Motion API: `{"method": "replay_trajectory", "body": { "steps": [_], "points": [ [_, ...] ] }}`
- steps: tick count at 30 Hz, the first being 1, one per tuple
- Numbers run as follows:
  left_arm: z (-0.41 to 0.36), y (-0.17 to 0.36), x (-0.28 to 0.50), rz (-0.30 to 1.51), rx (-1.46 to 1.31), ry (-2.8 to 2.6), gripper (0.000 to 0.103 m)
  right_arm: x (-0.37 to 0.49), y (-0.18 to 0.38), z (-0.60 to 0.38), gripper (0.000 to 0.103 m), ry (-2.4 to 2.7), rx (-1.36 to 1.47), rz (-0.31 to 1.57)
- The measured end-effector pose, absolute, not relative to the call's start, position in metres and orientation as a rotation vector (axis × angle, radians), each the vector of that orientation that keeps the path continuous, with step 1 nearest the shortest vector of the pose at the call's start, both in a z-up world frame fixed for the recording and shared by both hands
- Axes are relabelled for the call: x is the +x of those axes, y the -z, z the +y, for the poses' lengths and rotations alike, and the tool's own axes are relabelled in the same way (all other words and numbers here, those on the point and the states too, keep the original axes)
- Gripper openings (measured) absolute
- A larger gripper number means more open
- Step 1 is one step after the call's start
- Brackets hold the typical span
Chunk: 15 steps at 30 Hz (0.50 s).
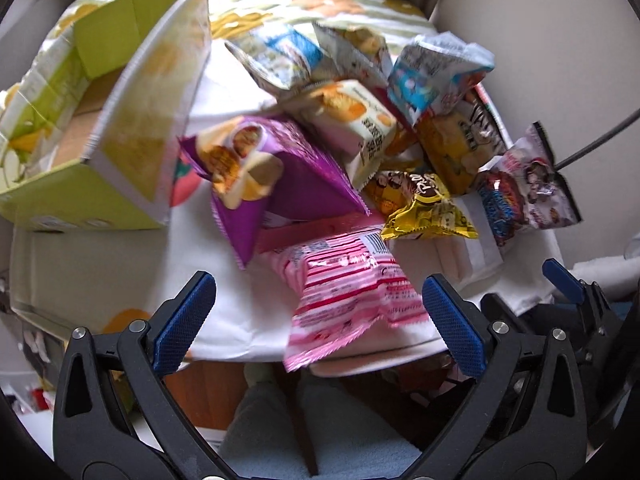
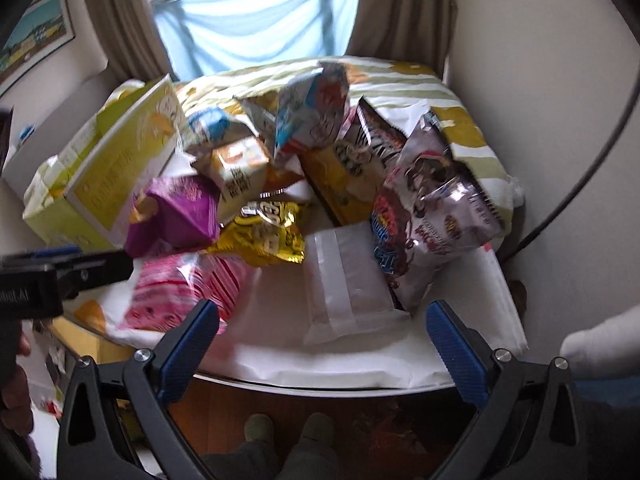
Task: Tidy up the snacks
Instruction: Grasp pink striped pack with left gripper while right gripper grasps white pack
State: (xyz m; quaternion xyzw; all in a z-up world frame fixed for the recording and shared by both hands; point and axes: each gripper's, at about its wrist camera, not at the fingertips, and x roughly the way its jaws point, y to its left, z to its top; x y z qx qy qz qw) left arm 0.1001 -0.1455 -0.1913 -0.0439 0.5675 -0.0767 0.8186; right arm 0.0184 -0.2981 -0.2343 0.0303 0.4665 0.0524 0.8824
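Observation:
A heap of snack bags covers the table. My left gripper (image 1: 319, 282) is open over the table's near edge, and a pink striped bag (image 1: 344, 292) lies between its blue fingers (image 1: 184, 320), overhanging the edge. Behind it lie a purple bag (image 1: 272, 176), a yellow bag (image 1: 424, 204) and a white carton-like pack (image 1: 352, 120). My right gripper (image 2: 324, 308) is open and holds nothing. Just ahead of it lies a flat white packet (image 2: 344, 280), with a silvery bag (image 2: 436, 208) to the right. An open yellow-green cardboard box (image 1: 132, 120) stands at the left.
The white-clothed table (image 2: 360, 368) ends in a rounded near edge. A wall and a dark cable (image 2: 580, 184) stand close on the right, and a curtained window (image 2: 256, 28) is behind. A person's feet (image 2: 288, 432) rest on the wooden floor below. The left gripper's body (image 2: 60, 268) reaches in at the left.

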Motion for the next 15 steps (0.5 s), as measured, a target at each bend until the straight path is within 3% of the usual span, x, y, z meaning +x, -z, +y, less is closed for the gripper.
{"method": "replay_trajectory", "body": {
  "steps": [4, 10, 15],
  "points": [
    [-0.158, 0.21, 0.11, 1.243, -0.098, 0.142, 0.102, 0.031, 0.255, -0.297, 0.102, -0.162, -0.005, 0.988],
    [-0.168, 0.233, 0.12, 1.296, -0.111, 0.108, 0.102, 0.05, 0.28, -0.296, 0.088, -0.217, -0.015, 1.054],
    [-0.171, 0.248, 0.125, 1.321, -0.12, 0.088, 0.102, 0.06, 0.291, -0.294, 0.087, -0.227, -0.039, 1.08]
  ]
}}
